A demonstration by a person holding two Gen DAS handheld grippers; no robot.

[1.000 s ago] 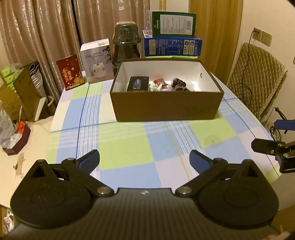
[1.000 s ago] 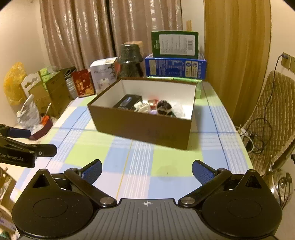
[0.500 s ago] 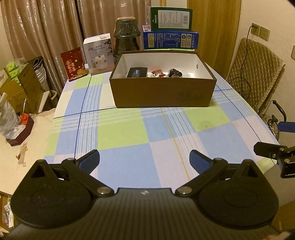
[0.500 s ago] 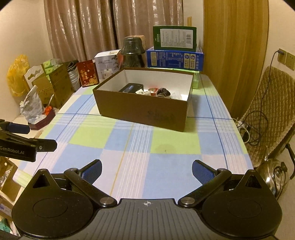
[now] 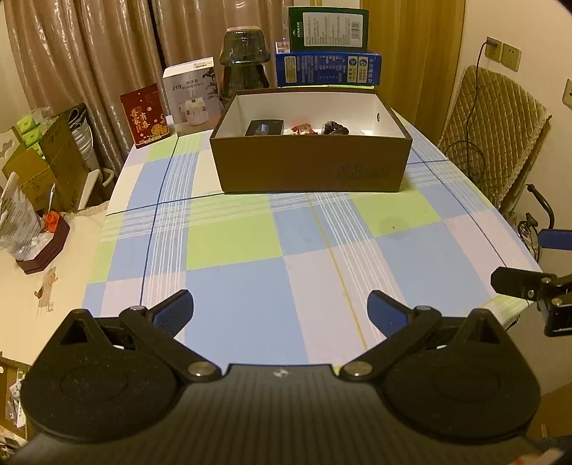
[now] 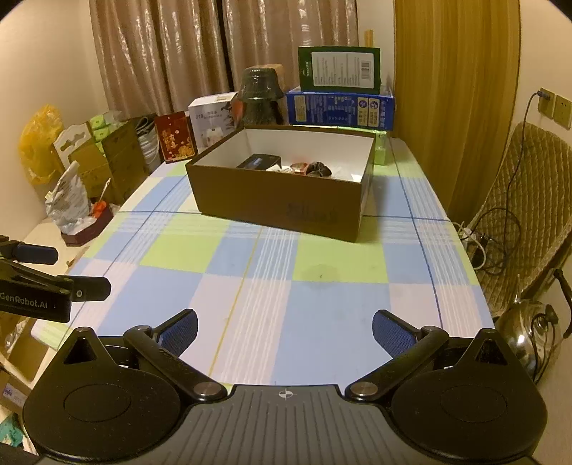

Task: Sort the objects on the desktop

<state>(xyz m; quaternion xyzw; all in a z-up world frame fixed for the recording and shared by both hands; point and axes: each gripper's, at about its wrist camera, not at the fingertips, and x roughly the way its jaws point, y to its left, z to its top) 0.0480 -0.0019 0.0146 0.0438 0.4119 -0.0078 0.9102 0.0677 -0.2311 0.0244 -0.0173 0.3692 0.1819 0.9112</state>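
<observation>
Both grippers have pulled back from the brown box | left gripper and right gripper spread, empty | sorted items probably all inside box | retreat level, clear of tablecloth.

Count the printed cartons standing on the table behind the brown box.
4: red carton far left, white humidifier carton beside it, blue carton behind the brown box, green carton atop the blue. Others may be hidden.

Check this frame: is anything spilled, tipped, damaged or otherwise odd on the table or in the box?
Nothing stands out. The brown box sits upright on the checked tablecloth, its few items inside. Both the left gripper and the right gripper are open and hold nothing.
</observation>
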